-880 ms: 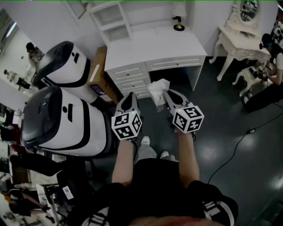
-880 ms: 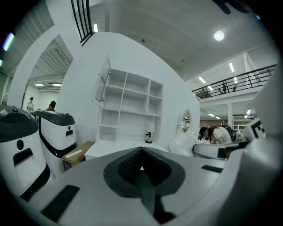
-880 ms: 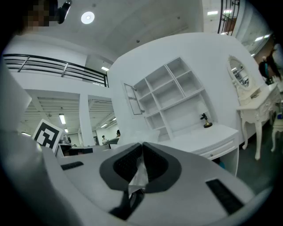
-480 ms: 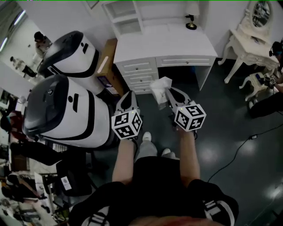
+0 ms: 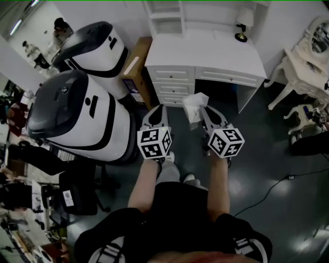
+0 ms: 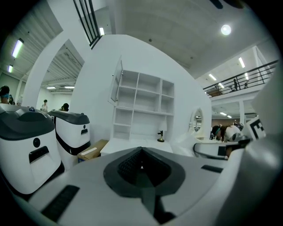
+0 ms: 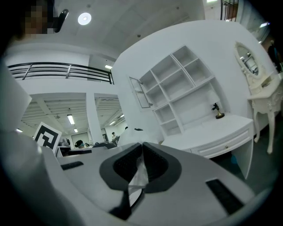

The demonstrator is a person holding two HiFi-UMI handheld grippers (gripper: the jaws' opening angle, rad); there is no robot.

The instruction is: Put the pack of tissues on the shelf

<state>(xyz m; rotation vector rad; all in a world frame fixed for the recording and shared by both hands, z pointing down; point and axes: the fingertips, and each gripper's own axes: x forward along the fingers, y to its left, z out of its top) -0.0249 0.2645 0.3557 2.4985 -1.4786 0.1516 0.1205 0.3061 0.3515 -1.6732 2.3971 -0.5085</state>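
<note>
**Head view.** The white worktop (image 5: 205, 51) and the shelf (image 5: 165, 13) at its back had slid rightward across the frame since half a second before. The dressing table (image 5: 308, 56) had been pushed to the right edge. My grip had not changed. One pack of tissues (image 5: 195, 106) hung over the dark floor (image 5: 267, 154) just in front of the worktop, well short of the shelf. It was pinched at the tip of my right gripper (image 5: 203, 110). My left gripper (image 5: 157, 109) rode beside it, apart from the pack.

I counted two grippers, two white-and-black machines (image 5: 77, 110) at my left, one cardboard box (image 5: 134, 69) beside the worktop, and a stack of three drawers (image 5: 172, 86). Each gripper's cube bore square black-and-white markers. The label on the box was too small to read.

**Left gripper view.** My left fingers (image 6: 126, 165) were pressed together with nothing between them. Beyond them stood the shelf, both machines and the box.

**Right gripper view.** My right fingers (image 7: 157, 167) were pinching a white fold of the pack, which stood up between them. The shelf rose ahead and to the right, and one small dark ornament (image 7: 216, 111) stood on the worktop below it.
</note>
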